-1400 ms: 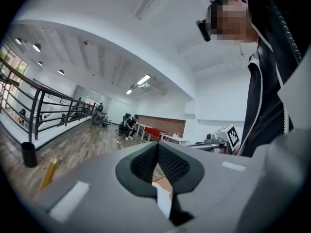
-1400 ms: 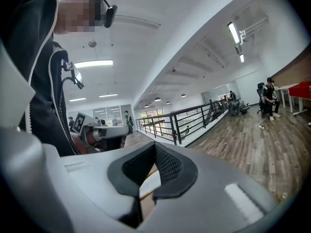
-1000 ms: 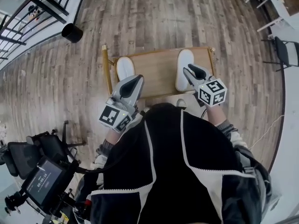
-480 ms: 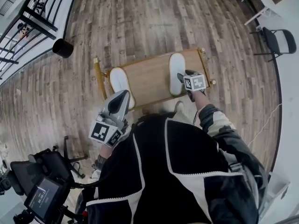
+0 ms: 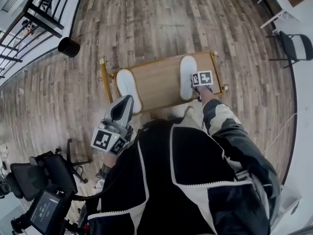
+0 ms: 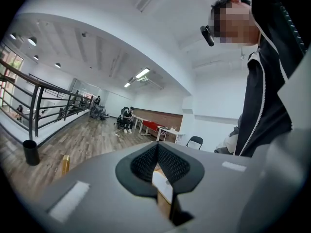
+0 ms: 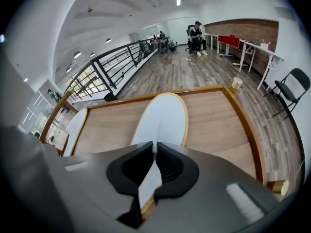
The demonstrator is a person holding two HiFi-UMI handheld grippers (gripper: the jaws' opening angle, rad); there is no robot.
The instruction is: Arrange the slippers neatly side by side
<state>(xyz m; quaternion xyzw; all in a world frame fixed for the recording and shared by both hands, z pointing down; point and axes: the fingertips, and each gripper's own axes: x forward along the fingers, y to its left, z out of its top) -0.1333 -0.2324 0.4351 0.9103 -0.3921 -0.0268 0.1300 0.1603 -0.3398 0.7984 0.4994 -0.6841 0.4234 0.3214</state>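
Two white slippers lie far apart on a low wooden table [image 5: 156,82]: the left slipper [image 5: 128,89] near its left end, the right slipper [image 5: 187,77] near its right end. My right gripper [image 5: 195,88] points steeply down at the near end of the right slipper [image 7: 163,118]. Its jaws have just been closing and now pinch that slipper's near edge, with white showing between the pads. The left slipper [image 7: 75,127] shows at the left in the right gripper view. My left gripper [image 5: 125,103] hovers level, short of the table's near left corner, shut and empty [image 6: 156,147].
A black bin [image 5: 68,47] stands on the wood floor beyond the table, next to a railing. A folding chair [image 5: 293,45] is off to the right. A wheeled stand with a screen [image 5: 44,199] sits at my lower left. People sit at desks far across the room [image 7: 196,33].
My right gripper has dropped from above the table onto the right slipper's near end and closed on it. The left gripper has drifted slightly left, still shut.
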